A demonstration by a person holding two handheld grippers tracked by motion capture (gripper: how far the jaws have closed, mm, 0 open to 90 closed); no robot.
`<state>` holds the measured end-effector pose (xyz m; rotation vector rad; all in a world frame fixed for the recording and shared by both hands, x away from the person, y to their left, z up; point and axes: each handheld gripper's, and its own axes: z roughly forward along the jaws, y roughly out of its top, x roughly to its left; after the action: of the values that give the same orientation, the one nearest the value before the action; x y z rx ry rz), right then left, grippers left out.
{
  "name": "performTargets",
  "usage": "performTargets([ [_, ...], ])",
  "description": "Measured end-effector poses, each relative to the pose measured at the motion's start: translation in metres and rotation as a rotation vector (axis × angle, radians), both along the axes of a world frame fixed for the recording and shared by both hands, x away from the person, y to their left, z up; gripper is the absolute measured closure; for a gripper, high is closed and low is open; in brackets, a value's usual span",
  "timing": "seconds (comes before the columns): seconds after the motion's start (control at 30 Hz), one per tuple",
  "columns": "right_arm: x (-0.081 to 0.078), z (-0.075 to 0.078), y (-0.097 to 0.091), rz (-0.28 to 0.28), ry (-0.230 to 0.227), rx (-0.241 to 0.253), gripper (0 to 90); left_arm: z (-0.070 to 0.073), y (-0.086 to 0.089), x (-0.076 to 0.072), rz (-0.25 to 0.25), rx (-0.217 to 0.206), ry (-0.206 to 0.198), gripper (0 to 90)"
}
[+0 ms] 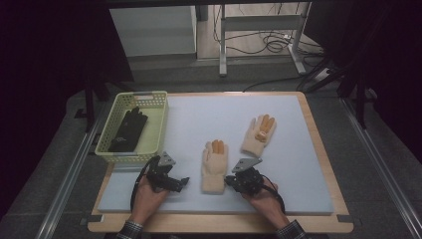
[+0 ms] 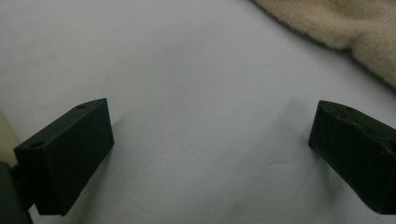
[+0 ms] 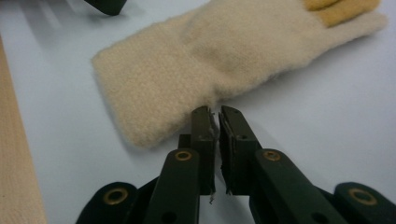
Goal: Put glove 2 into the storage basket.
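The near cream glove (image 1: 214, 167) lies flat on the pale blue mat (image 1: 293, 164), and every place here is told from this glove. Its cuff points to the person and its orange fingertips point away.

Just beside the cuff, on its right side, is the right gripper (image 1: 230, 181), held in the person's right hand (image 1: 263, 195). In the right gripper view its jaws are pressed almost together, with only a thin slit between them, and the tips (image 3: 218, 114) reach the edge of the cuff (image 3: 154, 88). I cannot tell if a bit of the fabric is pinched there.

On the left side of the cuff, a little apart, is the left gripper (image 1: 184, 181) in the left hand (image 1: 147, 196). Its jaws are spread wide over bare mat (image 2: 196, 116), and the glove's fuzzy edge (image 2: 355, 28) is at the upper right of that view.

Beyond the glove, to the right, a second cream glove (image 1: 259, 134) lies on the mat. Beyond to the left, off the mat's corner, stands a yellow-green basket (image 1: 160, 115) with a black glove (image 1: 128, 130) inside.
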<state>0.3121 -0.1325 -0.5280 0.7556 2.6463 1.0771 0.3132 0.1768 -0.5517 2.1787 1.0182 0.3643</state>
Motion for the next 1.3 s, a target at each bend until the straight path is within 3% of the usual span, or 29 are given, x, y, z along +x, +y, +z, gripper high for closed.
performTargets([
  [0.13,0.003,0.004,-0.008,-0.025,-0.018,0.005,78.2,0.0,0.0,0.0,0.0,0.0,0.0,0.1],
  [0.3,0.015,0.013,-0.026,-0.094,-0.035,0.021,73.3,0.0,0.0,0.0,0.0,0.0,0.0,0.1],
  [0.5,0.037,0.024,-0.052,-0.204,-0.058,0.052,65.8,0.0,0.0,0.0,0.0,0.0,0.001,0.0],
  [0.7,0.061,0.034,-0.069,-0.297,-0.098,0.039,59.1,0.0,0.0,0.0,0.0,0.0,0.001,0.1],
  [0.77,0.072,0.035,-0.074,-0.323,-0.089,0.047,58.3,0.0,0.0,0.0,0.0,0.0,0.001,0.0],
  [1.07,0.113,0.031,-0.084,-0.43,-0.115,0.014,48.8,0.0,0.0,0.0,0.0,0.0,0.001,0.0],
  [1.3,0.137,0.019,-0.081,-0.446,-0.112,-0.018,38.4,0.0,0.0,0.0,-0.001,0.0,0.001,0.0],
])
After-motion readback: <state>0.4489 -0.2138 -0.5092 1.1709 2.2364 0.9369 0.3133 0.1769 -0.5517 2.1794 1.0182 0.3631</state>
